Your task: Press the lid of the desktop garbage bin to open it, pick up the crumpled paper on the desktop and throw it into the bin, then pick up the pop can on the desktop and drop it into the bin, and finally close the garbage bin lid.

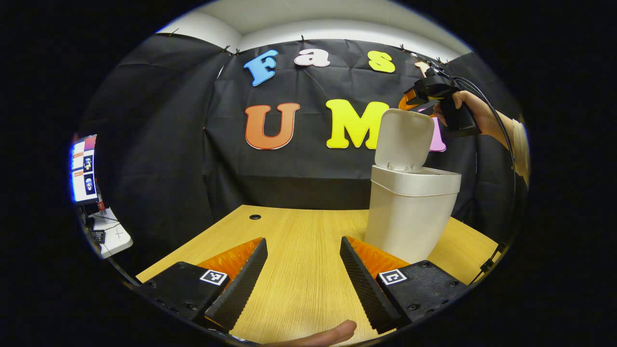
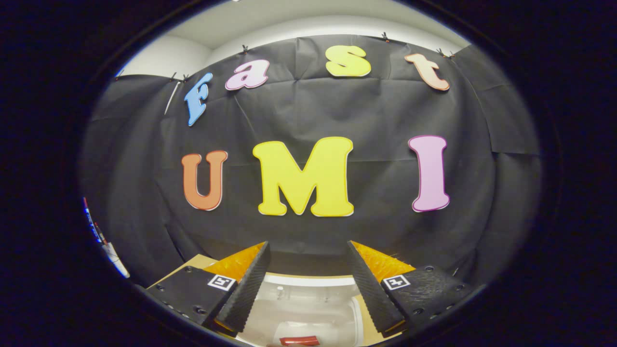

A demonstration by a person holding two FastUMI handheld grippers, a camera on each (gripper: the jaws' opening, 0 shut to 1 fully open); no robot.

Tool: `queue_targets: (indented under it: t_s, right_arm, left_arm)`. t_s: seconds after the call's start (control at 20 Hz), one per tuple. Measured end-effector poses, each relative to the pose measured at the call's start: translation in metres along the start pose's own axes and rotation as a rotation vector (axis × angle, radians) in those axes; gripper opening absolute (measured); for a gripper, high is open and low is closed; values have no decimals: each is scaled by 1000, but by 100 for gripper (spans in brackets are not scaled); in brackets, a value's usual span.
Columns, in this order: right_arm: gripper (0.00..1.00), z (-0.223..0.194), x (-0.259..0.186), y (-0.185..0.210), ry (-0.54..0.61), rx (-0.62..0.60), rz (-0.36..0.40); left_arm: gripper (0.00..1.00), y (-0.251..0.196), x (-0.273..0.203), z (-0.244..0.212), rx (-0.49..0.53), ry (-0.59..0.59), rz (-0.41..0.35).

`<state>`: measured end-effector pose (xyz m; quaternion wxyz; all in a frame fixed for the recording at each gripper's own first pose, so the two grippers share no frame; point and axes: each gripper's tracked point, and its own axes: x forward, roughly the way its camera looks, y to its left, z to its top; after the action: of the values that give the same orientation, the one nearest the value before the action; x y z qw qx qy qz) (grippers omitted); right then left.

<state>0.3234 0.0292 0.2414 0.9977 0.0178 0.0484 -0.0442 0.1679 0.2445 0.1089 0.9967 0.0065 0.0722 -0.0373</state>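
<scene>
The white garbage bin [image 1: 409, 212] stands on the wooden table [image 1: 299, 270] with its lid [image 1: 404, 140] tipped up and open. In the left gripper view my left gripper [image 1: 302, 241] is open low over the table, left of the bin, with nothing between its fingers. A hand holds my right gripper [image 1: 415, 99] high above the bin's lid. In the right gripper view my right gripper [image 2: 308, 244] is open and looks down on the bin [image 2: 308, 303]. A red pop can [image 2: 299, 340] shows below the fingers, inside the bin's white opening as far as I can tell.
A cable hole [image 1: 255, 217] sits in the table's far left part. A monitor [image 1: 84, 168] and a small white side table [image 1: 113, 233] stand beyond the left edge. A person's fingertip [image 1: 332, 332] shows at the bottom of the left gripper view.
</scene>
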Motion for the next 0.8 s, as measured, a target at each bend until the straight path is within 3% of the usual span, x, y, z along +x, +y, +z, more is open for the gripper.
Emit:
queue_targets:
  t_s: [0.5, 0.8]
  right_arm:
    - [95, -107, -20, -3, 281, -68, -17]
    - [95, -143, -33, -1, 319, -102, -1]
  left_arm:
    - [98, 0, 5, -8, -6, 27, 11]
    - [98, 9, 7, -12, -3, 39, 40]
